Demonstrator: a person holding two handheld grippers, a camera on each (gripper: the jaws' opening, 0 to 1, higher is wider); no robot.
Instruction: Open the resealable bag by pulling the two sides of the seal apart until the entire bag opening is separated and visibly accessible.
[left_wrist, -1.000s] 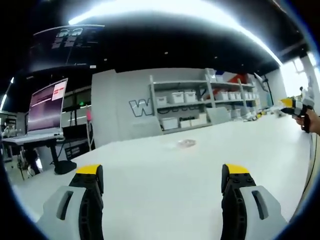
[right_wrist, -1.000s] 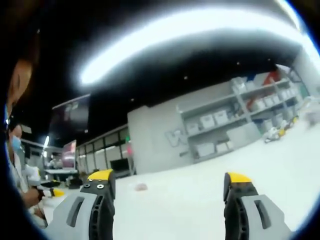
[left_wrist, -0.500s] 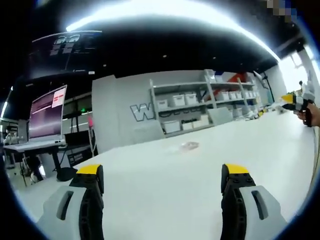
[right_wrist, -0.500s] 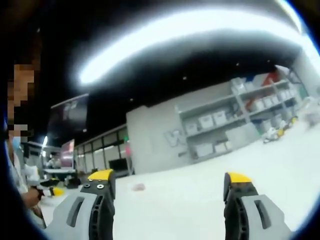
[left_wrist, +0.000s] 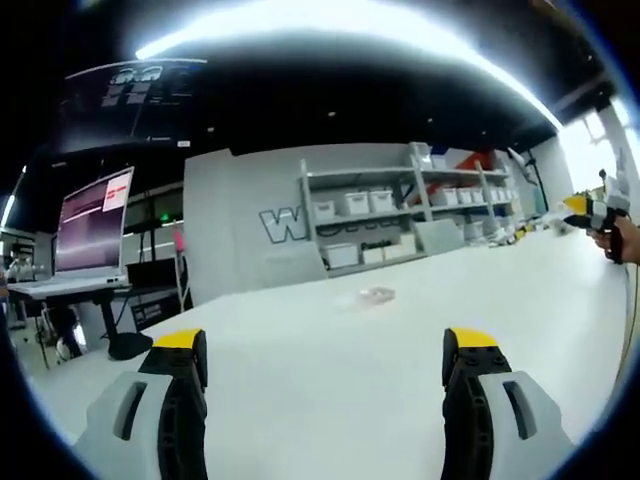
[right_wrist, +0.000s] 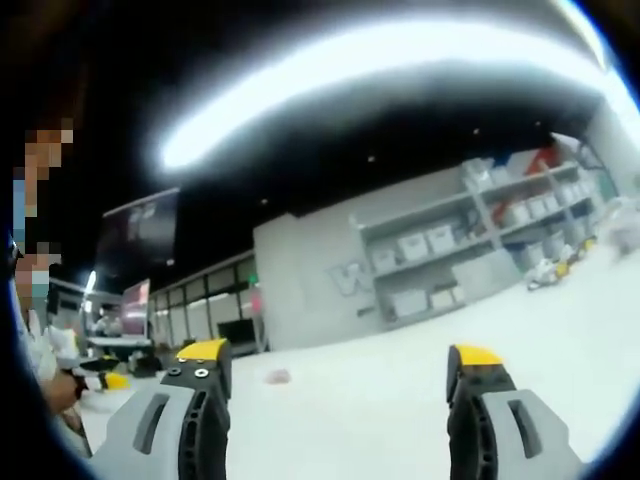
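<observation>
A small clear resealable bag (left_wrist: 374, 295) lies flat far out on the white table (left_wrist: 330, 370) in the left gripper view. In the right gripper view the same bag (right_wrist: 277, 377) is a small pinkish patch in the distance. My left gripper (left_wrist: 325, 350) is open, its yellow-tipped jaws wide apart and well short of the bag. My right gripper (right_wrist: 340, 362) is open too, with nothing between its jaws. The right gripper (left_wrist: 592, 212) also shows at the far right of the left gripper view, held in a hand. The left gripper (right_wrist: 100, 382) appears at the left edge of the right gripper view.
Grey shelves with white bins (left_wrist: 370, 215) stand behind the table. A lit monitor on a stand (left_wrist: 92, 225) is at the left. A person (right_wrist: 30, 330) stands at the left edge of the right gripper view.
Both views have shifted slightly with the hands. The bag lies where it was and both grippers stay open.
</observation>
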